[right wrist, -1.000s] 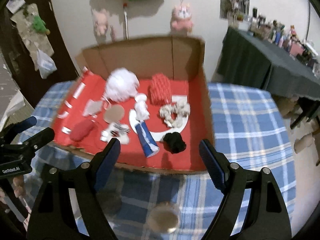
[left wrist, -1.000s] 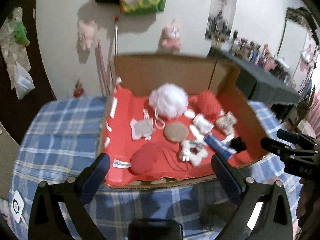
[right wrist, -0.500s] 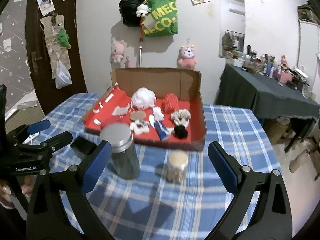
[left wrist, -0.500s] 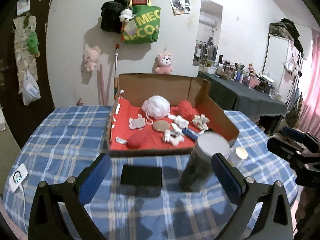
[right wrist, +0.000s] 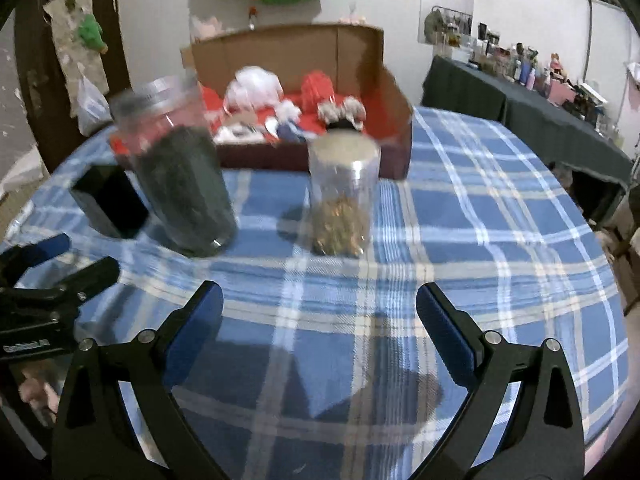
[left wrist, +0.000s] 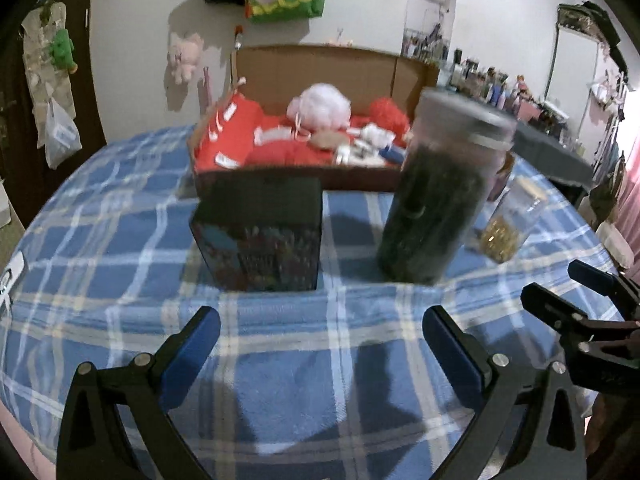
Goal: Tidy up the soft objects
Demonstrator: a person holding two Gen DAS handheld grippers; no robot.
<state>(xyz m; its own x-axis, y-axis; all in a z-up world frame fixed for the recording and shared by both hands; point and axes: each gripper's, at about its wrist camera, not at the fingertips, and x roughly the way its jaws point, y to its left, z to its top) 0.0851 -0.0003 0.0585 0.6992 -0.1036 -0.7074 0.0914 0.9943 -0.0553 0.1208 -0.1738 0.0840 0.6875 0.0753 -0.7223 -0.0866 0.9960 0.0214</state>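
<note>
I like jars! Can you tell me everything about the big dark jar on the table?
The big dark jar is a tall, clear, plastic-looking cylinder with a grey lid, filled almost to the top with dark stuff. It stands upright on the blue checked tablecloth, in front of the cardboard box, between the black box and a smaller jar, touching neither.

A blue-and-white checked tablecloth covers the table. The brown cardboard box has a red lining, holding a white puff and red yarn.

On the desk, a box stands left of a tall jar; a smaller jar stands right; the cardboard tray of soft objects lies behind them.
</note>
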